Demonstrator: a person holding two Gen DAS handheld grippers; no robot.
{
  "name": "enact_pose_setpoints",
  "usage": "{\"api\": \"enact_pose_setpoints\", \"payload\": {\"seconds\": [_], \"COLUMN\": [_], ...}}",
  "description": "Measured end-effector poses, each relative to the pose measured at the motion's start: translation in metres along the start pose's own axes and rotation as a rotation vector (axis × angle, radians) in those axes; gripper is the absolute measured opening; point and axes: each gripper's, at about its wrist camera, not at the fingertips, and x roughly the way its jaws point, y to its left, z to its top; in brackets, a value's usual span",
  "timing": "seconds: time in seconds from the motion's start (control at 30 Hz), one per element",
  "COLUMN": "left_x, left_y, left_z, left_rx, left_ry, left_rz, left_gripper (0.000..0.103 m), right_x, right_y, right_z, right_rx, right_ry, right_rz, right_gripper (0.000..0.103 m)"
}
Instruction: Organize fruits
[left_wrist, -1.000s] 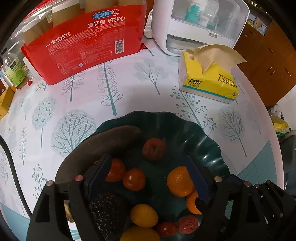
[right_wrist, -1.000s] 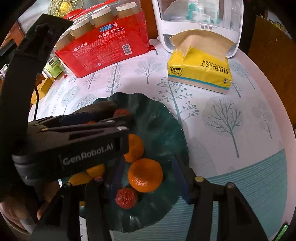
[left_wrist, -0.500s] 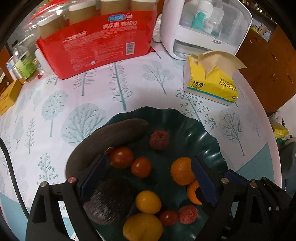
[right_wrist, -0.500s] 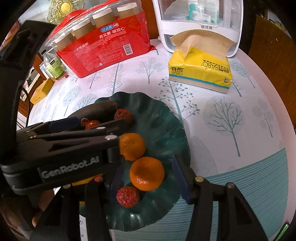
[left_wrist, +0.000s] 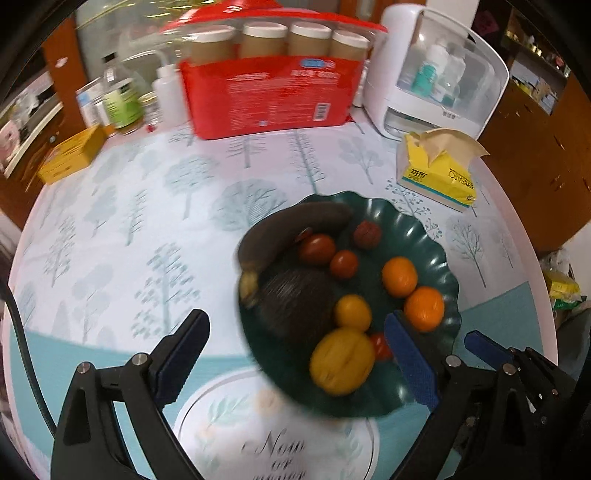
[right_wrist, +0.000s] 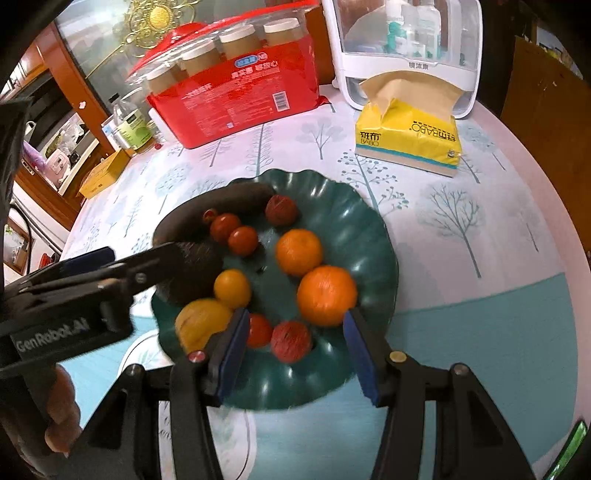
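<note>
Green plate (right_wrist: 373, 229), two oranges (right_wrist: 327, 295) (both unpeeled)

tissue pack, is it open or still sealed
Open. The yellow tissue pack has its top torn apart, and a tan tissue sticks up out of the gap, in both wrist views.

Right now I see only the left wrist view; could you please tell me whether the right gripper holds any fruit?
Observer: No, the right gripper is open and empty, above the green plate's near rim.
Operator: Does my gripper's finger hide anything?
Observer: Yes, a bumpy red fruit lies by that rim, beside a small tomato.
Operator: Is my gripper over the plate?
Observer: From the right wrist, the left gripper overlaps the dark rough fruit.
</note>
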Motion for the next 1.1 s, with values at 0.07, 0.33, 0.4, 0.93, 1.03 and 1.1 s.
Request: {"api": "enact_pose_setpoints", "payload": {"seconds": [0.07, 0.33, 0.4, 0.93, 1.03, 1.1], "left_x": [-0.016, -0.091, -0.107, -0.162, -0.163, -0.164], "left_y": [0.010, 0.039, 0.043, 0.046, 0.045, 0.043], "left_z": [-0.012, -0.070, -0.083, -0.133, -0.136, -0.137], "left_rx": [-0.018, -0.034, -0.042, -0.033, -0.036, -0.031], "left_ry": [-0.004, -0.046, -0.057, -0.103, -0.101, -0.103], "left_rz": [0.007, 0.062, 0.071, 0.118, 0.112, 0.110], "left_gripper": [0.095, 0.095, 0.095, 0.095, 0.095, 0.095], "right_x": [-0.009, -0.070, -0.086, -0.152, -0.156, -0.158], "right_y": [0.007, 0.044, 0.054, 0.079, 0.083, 0.084], "right_z": [-0.011, -0.056, -0.065, -0.098, -0.100, -0.101], "right_rx": [0.006, -0.015, -0.029, -0.055, -0.070, -0.076], "right_ry": [0.004, -0.006, -0.009, -0.076, -0.086, -0.091], "right_rz": [0.007, 0.052, 0.058, 0.009, 0.006, 0.003], "right_gripper": [0.053, 0.053, 0.053, 0.054, 0.054, 0.054]}}
